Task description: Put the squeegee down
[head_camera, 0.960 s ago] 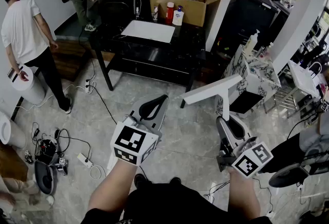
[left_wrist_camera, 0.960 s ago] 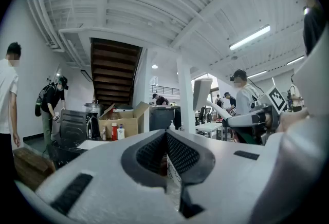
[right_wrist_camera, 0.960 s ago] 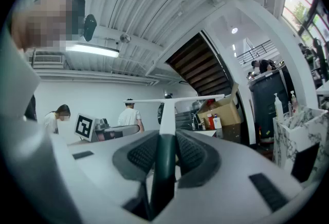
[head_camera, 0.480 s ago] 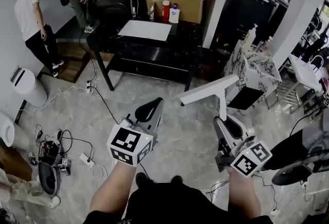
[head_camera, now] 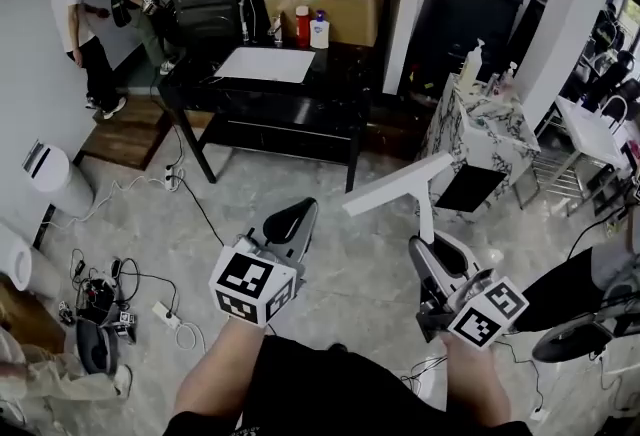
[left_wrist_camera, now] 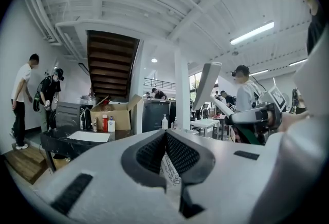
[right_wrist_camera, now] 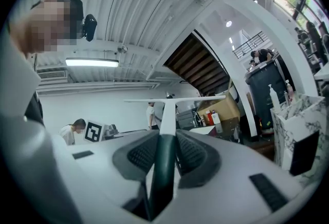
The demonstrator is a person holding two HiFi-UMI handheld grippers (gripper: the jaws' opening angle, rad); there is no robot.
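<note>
Right gripper [right_wrist_camera: 165, 142]: jaws clamped on dark green handle of white T-shaped squeegee [head_camera: 398, 186], grip unchanged over last second. Left gripper [head_camera: 288, 221]: jaws closed, empty. Squeegee still aloft, level, above grey tiled floor [head_camera: 360, 254]. Black table [head_camera: 335, 89] ahead, well apart. Put-down apparently not yet begun.

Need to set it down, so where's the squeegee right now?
The squeegee is clamped by its handle in the right gripper, at the head view's right, blade raised over the floor short of the black table.
</note>
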